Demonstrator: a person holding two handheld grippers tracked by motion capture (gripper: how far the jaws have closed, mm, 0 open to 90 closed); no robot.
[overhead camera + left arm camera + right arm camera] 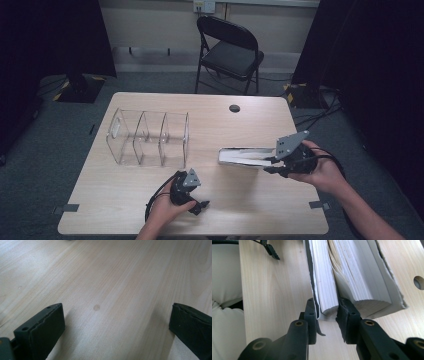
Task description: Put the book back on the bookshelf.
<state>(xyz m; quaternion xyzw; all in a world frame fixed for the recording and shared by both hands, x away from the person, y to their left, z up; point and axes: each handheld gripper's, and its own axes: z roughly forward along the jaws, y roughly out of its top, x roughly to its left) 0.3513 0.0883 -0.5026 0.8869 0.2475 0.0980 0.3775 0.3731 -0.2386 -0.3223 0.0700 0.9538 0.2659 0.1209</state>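
A clear plastic organiser with three upright compartments (150,137) is seen standing on the left half of the pale wooden table (240,205), and all three compartments appear to hold nothing. Just in front of it, near the table's front edge, the left gripper (200,202) is held low over the wood in a hand (167,210), with its black cable looped beside it; in the left gripper view its jaws are spread wide apart over bare wood, with nothing between them. Between the organiser and the open book, bare table is seen, so nothing stands in the way there. To the right of the middle, a thick white open book with worn covers (245,156) is seen lying on the table, well apart from the organiser. Its right end is gripped by the right gripper (270,164), held in the other hand (320,172); in the right gripper view the jaws are closed narrowly on a block of pages and one cover (325,290), while the other block of pages lies fanned open beside them. A small dark round hole (234,108) is set near the table's far edge. Behind the table a black folding chair (230,50) stands on grey carpet before a pale wall, with dark curtains at both sides
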